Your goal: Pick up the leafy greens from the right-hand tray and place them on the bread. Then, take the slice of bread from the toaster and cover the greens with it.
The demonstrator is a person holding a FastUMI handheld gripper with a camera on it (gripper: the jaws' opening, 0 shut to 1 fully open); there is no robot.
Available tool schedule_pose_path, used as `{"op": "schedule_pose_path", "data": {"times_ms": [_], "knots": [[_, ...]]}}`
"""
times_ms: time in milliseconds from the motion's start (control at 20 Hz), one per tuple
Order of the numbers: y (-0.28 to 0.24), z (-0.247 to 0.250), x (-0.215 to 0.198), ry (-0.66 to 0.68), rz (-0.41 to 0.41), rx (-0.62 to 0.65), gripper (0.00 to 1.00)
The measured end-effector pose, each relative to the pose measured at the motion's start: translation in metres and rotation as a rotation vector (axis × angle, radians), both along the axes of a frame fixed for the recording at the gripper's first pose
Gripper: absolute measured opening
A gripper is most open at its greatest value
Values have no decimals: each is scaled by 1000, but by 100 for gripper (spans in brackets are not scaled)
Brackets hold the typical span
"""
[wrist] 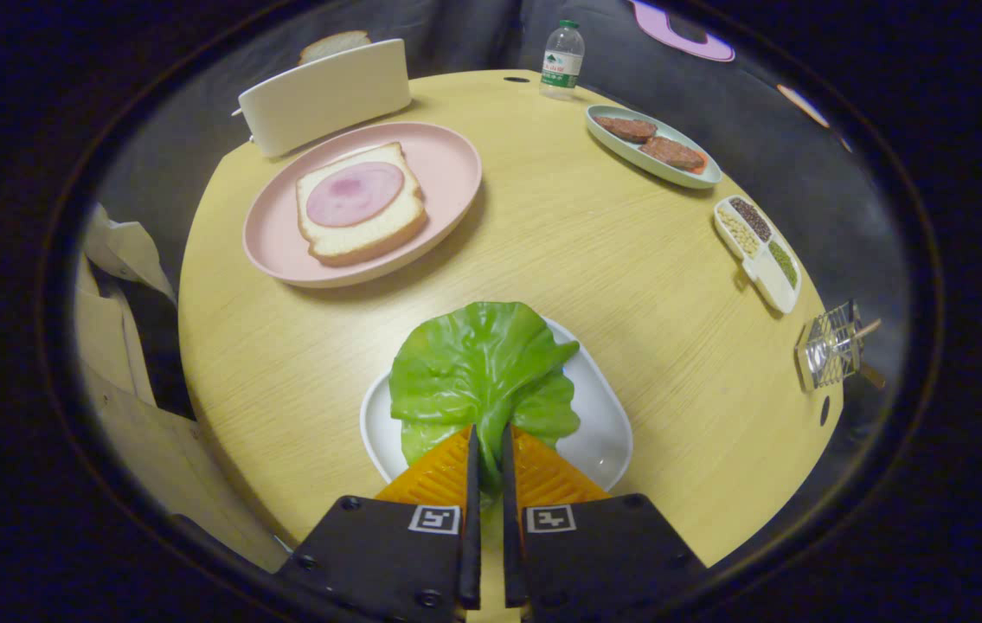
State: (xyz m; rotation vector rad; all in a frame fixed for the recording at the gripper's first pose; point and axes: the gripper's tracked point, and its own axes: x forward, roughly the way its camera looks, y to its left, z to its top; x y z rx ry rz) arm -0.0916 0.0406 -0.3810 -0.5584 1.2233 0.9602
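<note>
gripper (489, 450) clamped on leafy greens (482, 372) | greens – bright green, crinkled, glossy | over white tray (607, 433)

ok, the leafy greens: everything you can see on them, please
The leafy greens are one bright green leaf, glossy and crinkled with raised veins, so it looks like plastic. It lies spread over the white tray, its far edge reaching past the tray's rim toward the pink plate. The near edge runs into the narrow gap between the two orange fingers of the claw, which are closed on it from both sides. Whether it is lifted off the tray cannot be told.
</note>
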Motion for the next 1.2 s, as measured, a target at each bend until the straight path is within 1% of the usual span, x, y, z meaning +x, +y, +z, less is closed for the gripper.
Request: {"op": "schedule_pose_path", "data": {"times_ms": [100,150,250,550,1200], "knots": [[3,-3,3,-27,-10,-10,14],[0,2,5,-33,-17,-12,4],[1,7,5,-44,-33,-9,4],[18,45,13,-73,-71,36,4],[83,94,14,-118,-41,87,3]]}}
